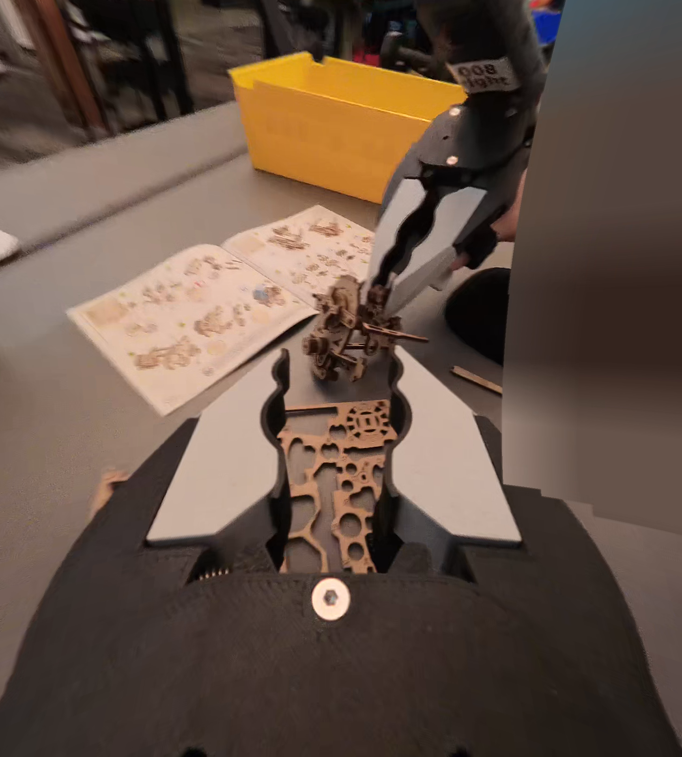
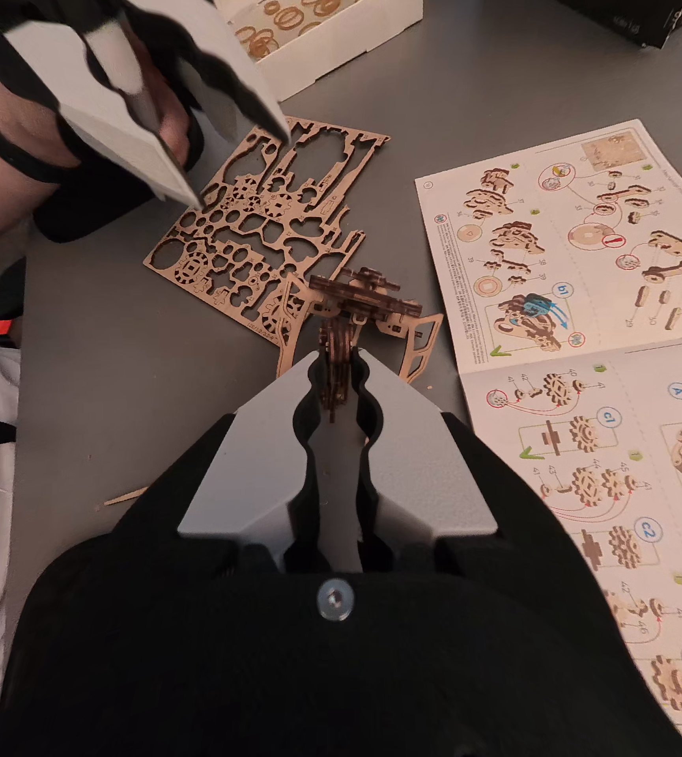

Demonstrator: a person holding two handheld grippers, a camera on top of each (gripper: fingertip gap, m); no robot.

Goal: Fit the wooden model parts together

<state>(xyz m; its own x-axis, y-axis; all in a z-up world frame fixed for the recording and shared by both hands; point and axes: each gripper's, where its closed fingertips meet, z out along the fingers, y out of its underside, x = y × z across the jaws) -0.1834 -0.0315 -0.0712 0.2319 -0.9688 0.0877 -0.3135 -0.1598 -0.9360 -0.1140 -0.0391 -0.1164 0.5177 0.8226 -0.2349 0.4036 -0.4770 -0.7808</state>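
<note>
Right gripper [image 2: 337,360] clamped on the wooden model assembly [image 2: 355,311], pinching a stack of dark plates at its near end; model held just above or resting on the grey table [image 2: 126,389], hard to tell which. Left gripper [image 1: 339,360] spread wide, holding nothing, hovering over the punched-out wooden parts sheet [image 2: 265,229] that lies flat just beside the model. Same assembly in the left wrist view [image 1: 347,332], straight ahead of the left tips. Risks: grip sits on thin laser-cut layers, so too much squeeze or a twist could snap a tab or pop pieces already seated. Thin side frames stick out either way and would likely catch the sheet edge or a left fingertip [image 2: 195,200] if the left gripper comes in fast. Next part probably small, and wide grey fingers [image 1: 224,458] block the view of the slot, so misalignment and forced fit are the main worry. Around: open instruction booklet [image 2: 577,286] just right of the model, yellow bin [image 1: 343,123] well behind, white box of parts [image 2: 331,45] at the far edge, loose wooden stick [image 2: 126,497] near the right gripper. Booklet and sheet crowd both sides, leaving little free table for setting the model down.
</note>
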